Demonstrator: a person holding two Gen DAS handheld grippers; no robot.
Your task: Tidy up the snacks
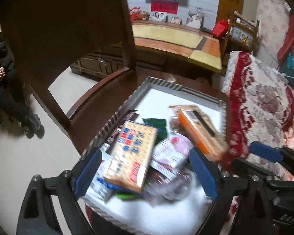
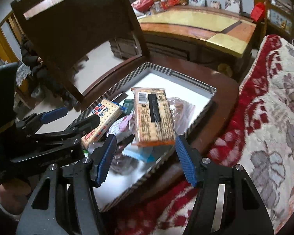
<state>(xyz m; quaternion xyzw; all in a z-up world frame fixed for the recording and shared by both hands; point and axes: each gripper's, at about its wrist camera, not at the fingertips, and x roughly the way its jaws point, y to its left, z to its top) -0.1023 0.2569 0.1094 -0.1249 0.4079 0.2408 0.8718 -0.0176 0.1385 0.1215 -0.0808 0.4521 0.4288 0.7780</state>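
A striped-rim box [image 1: 115, 115] with a white floor sits on a wooden chair seat and holds several snack packs. A cracker pack [image 1: 131, 154] with red and blue print lies between the fingers of my left gripper [image 1: 145, 172], which is open above it. An orange pack [image 1: 201, 131] lies on the pile at the right. In the right wrist view my right gripper [image 2: 145, 160] is open above the near end of the orange pack [image 2: 153, 115], with the cracker pack [image 2: 102, 121] and box rim [image 2: 158, 68] beyond. A pink pack [image 1: 172, 152] lies between them.
The dark wooden chair back [image 1: 64, 29] rises behind the box at the left. A red-and-white floral blanket [image 2: 264, 117] lies to the right of the chair. A low wooden table [image 1: 176, 39] stands behind. A seated person [image 1: 2, 82] is at the far left.
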